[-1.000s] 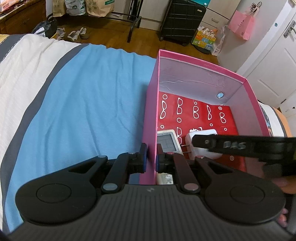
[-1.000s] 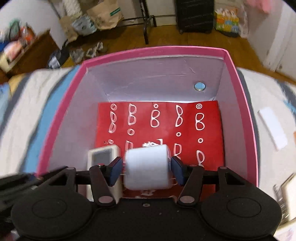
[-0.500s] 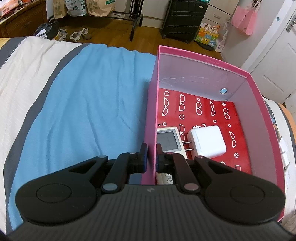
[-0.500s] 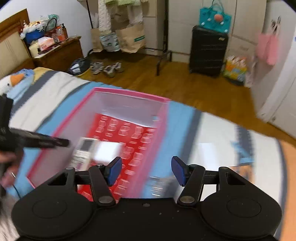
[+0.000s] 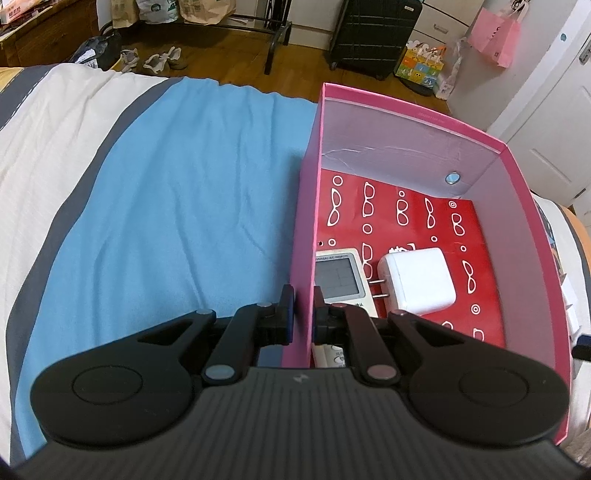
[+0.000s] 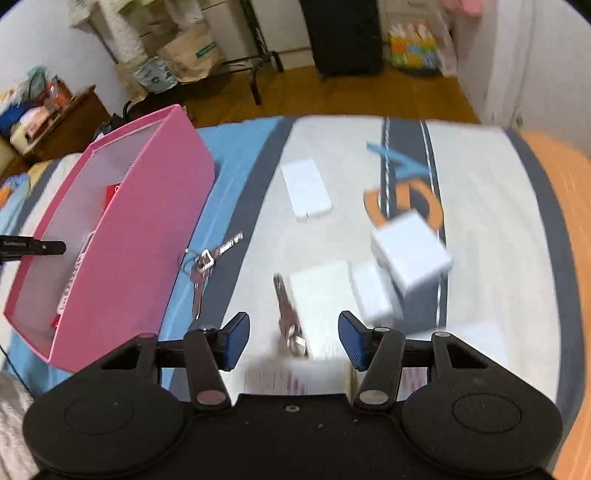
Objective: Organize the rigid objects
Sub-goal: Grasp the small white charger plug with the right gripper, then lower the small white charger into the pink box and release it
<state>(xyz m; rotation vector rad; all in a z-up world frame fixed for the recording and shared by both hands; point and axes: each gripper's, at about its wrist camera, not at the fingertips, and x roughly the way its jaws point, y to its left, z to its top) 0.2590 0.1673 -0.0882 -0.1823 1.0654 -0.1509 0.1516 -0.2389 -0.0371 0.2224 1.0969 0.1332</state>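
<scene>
My left gripper is shut on the left wall of the pink box, which stands on the bed. Inside, on the red patterned floor, lie a remote with a screen and a white charger. My right gripper hovers over the bed to the right of the pink box. Its jaws are closing and the pads press on nothing. Below them a single key lies on a flat white box. A key bunch, a white card and a white cube lie nearby.
The bedspread has blue, white and grey bands, with an orange edge at the right. Beyond the bed are wooden floor, a black suitcase, paper bags and a metal rack. The picture from the right wrist is blurred.
My right gripper has let go of the white charger inside the box and swung right, out over the loose things on the bed. The left gripper has stayed on the box wall.
</scene>
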